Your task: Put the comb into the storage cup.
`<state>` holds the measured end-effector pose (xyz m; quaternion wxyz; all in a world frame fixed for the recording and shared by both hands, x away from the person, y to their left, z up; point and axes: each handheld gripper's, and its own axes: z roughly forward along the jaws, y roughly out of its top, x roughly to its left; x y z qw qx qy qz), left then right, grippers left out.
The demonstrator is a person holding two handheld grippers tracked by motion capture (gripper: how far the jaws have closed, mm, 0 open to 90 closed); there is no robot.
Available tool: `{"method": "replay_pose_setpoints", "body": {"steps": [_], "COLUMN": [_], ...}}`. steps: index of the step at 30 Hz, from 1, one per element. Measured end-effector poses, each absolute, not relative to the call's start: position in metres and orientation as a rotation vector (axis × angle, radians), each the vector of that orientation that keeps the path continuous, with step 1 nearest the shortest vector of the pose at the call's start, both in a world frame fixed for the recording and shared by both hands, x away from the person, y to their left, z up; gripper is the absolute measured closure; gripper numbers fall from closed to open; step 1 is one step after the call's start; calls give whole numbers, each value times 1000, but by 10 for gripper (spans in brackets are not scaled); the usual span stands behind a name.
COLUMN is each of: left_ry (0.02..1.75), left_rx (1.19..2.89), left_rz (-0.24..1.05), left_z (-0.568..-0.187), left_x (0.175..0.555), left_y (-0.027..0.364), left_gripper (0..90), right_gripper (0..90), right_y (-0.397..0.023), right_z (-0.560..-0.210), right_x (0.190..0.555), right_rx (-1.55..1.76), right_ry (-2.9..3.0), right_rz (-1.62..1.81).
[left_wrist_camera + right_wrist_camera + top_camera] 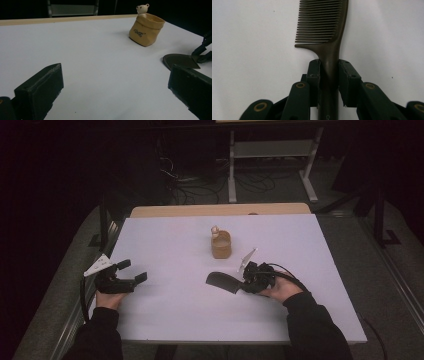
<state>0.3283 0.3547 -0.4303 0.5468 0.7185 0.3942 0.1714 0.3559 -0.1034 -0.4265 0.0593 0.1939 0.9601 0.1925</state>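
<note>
A person seated at a white table (165,315) works two hand-held black grippers under dim light. The right gripper (329,72) pinches the handle of a dark brown plastic comb (324,25): seen in the right gripper view, both pads press the handle's sides just below where the teeth begin, w/ the toothed head reaching out ahead of the jaws over the white top. Whether the comb rests on the table or sits just above it can't be told.

In the high view the right gripper (248,279) is at the table's near right, held in the person's right hand (282,290); the comb (222,282) points left from it, toward the table's middle. A black cable loops from the gripper's back over the hand.

The left gripper (133,271) is at the near left edge, in the left hand (107,299), well apart from the comb. Its jaws are spread wide w/ nothing between them; the left gripper view shows one blunt black jaw at each lower corner and bare table between.

Beyond the comb, nearer the table's far side, stands a small tan sack-shaped pot w/ a white bear figure peeking over its rim (221,244). In the left gripper view the pot (146,30) shows dark lettering on its front, too small to read. Comb and pot are near each other, not touching.
</note>
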Motion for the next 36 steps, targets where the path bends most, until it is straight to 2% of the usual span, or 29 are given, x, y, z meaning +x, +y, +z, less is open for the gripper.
{"method": "replay_pose_setpoints", "body": {"steps": [14,36], "left_ry": [932,924], "left_rx": [1704,1709], "left_rz": [406,397], "left_z": [-430,-430], "left_x": [328,328], "left_y": [355,353], "left_gripper": [0,0], "right_gripper": [713,713], "right_y": [-105,-121], "right_z": [-424,-394], "right_x": [364,347], "right_rx": [684,713], "right_ry": [2944,2829], "right_rz": [594,819]}}
